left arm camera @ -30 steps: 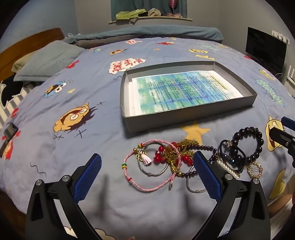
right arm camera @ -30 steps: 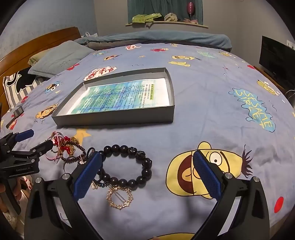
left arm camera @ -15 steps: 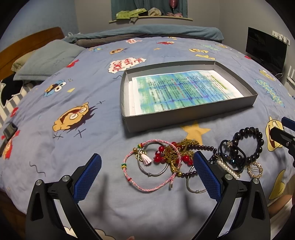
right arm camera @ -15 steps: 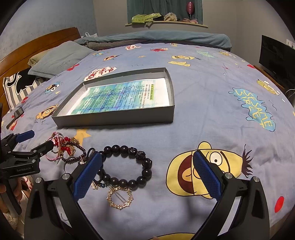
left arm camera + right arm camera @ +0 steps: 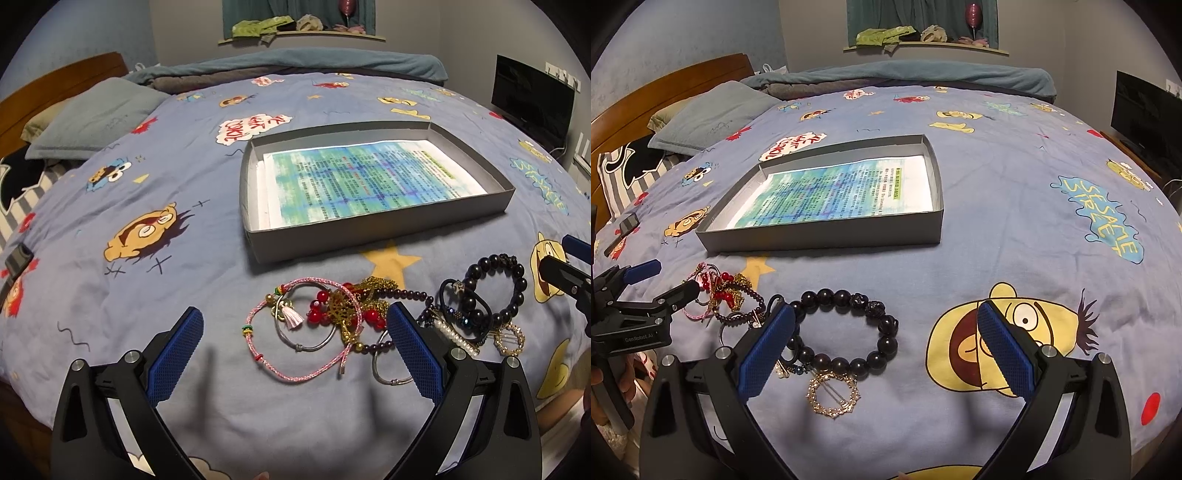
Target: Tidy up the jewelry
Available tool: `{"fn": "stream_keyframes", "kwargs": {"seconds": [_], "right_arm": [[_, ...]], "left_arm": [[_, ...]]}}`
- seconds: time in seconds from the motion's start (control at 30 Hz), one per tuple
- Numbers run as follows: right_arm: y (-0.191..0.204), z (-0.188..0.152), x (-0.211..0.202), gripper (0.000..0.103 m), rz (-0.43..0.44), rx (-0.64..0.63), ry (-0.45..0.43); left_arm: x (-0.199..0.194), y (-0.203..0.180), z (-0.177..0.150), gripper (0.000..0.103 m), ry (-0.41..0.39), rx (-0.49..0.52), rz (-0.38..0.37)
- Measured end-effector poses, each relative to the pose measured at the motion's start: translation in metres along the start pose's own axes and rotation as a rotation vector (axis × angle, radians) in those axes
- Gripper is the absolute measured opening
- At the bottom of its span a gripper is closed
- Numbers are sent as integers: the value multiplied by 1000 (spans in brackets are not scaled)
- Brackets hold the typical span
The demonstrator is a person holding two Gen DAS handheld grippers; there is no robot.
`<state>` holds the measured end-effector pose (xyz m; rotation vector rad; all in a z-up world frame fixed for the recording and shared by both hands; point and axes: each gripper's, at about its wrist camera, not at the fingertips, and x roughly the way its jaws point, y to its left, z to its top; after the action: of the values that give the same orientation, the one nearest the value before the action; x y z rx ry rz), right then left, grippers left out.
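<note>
- The left gripper (image 5: 295,350) is spread wide, holding nothing, above the pink cord bracelet (image 5: 295,325).
- The right gripper (image 5: 886,350) is likewise released over the black bead bracelet (image 5: 846,332).
- The jewelry lies on the bedspread (image 5: 1015,221), near the grey box (image 5: 820,232).

Black bead bracelet (image 5: 846,334) lies between spread fingers (image 5: 766,349).

We are in a home bedroom: a bed (image 5: 1015,192) with cartoon bedding, pillows (image 5: 713,114) by a wooden headboard (image 5: 665,88), a television (image 5: 1145,118) far right.
</note>
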<state>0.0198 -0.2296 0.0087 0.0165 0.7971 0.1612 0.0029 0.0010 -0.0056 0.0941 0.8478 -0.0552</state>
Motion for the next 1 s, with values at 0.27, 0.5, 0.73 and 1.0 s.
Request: {"fn": "stream_keyframes", "kwargs": {"seconds": [0.27,0.5,0.73,1.0], "right_arm": [[0,1,1,98,2,-2,1],[-1,0,0,98,3,0,-1],[-1,0,1,98,3,0,1],[0,0,0,98,4,-1,4]], "left_arm": [[0,0,0,98,5,-5,-9],[0,0,1,98,5,-6,-9],[0,0,0,98,3,-7,-9],[0,-2,0,98,3,-6,-8]]}}
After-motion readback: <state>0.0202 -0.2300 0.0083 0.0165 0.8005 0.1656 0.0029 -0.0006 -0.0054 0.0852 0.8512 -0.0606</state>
